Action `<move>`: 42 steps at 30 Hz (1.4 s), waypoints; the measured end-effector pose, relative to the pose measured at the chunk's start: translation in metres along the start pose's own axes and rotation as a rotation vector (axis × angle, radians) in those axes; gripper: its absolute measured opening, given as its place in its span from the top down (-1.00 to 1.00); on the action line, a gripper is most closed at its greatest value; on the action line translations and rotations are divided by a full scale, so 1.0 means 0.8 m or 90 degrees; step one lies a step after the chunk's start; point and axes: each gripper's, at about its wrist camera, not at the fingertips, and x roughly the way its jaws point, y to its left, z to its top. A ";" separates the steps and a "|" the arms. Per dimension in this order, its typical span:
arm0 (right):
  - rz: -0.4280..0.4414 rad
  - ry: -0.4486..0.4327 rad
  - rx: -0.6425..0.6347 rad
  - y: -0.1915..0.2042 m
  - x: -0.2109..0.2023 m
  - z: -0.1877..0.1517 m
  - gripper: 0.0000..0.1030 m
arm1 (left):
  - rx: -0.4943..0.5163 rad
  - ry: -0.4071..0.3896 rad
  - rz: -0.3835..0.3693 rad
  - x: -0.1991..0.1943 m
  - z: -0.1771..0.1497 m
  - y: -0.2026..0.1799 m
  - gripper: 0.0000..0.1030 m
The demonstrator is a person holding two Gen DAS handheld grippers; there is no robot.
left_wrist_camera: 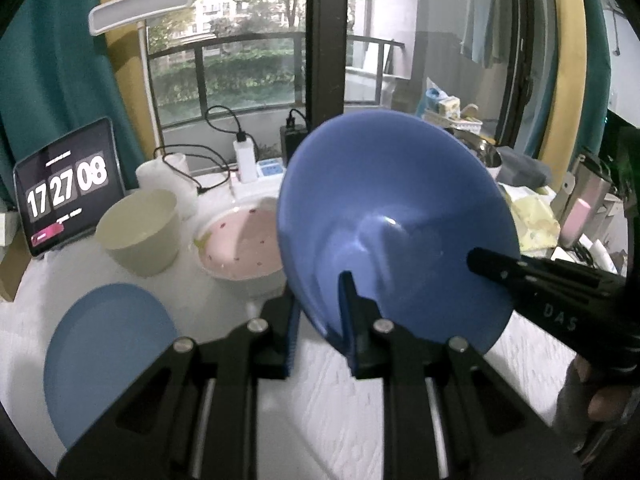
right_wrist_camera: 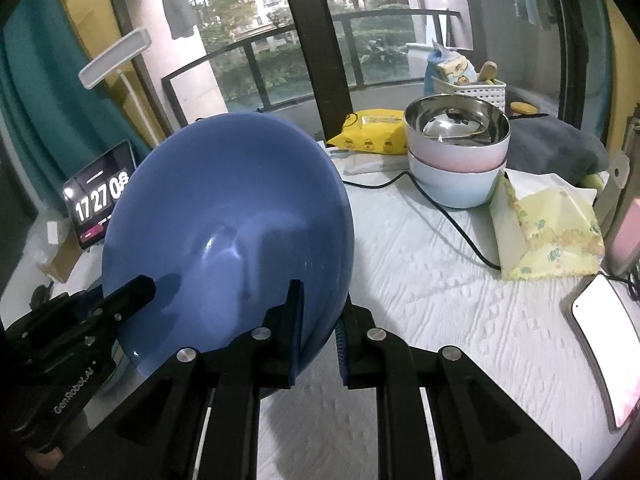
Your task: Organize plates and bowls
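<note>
A large blue bowl (left_wrist_camera: 392,216) is held tilted above the white table, clamped at its rim from both sides. My left gripper (left_wrist_camera: 320,320) is shut on its lower left rim. My right gripper (right_wrist_camera: 320,320) is shut on the opposite rim, and the bowl (right_wrist_camera: 228,232) fills the left of that view. Each gripper shows in the other's view, the right (left_wrist_camera: 540,284) and the left (right_wrist_camera: 100,312). A blue plate (left_wrist_camera: 108,356) lies at the near left. A cream cup (left_wrist_camera: 140,232) and a pink bowl (left_wrist_camera: 244,248) stand behind it.
Stacked pink and pale blue bowls with a steel bowl inside (right_wrist_camera: 456,152) stand at the back right. A tablet clock (left_wrist_camera: 68,196), a desk lamp (left_wrist_camera: 140,8), cables, a yellow pack (right_wrist_camera: 372,132), a tissue pack (right_wrist_camera: 548,232) and a phone (right_wrist_camera: 608,352) crowd the edges.
</note>
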 end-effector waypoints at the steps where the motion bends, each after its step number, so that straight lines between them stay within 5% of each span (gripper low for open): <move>1: 0.000 0.001 -0.002 0.001 -0.003 -0.002 0.70 | -0.001 0.001 -0.001 -0.003 -0.003 0.000 0.64; 42: 0.006 0.098 0.014 0.053 -0.033 -0.073 0.42 | -0.039 0.059 -0.017 -0.053 -0.086 0.028 0.59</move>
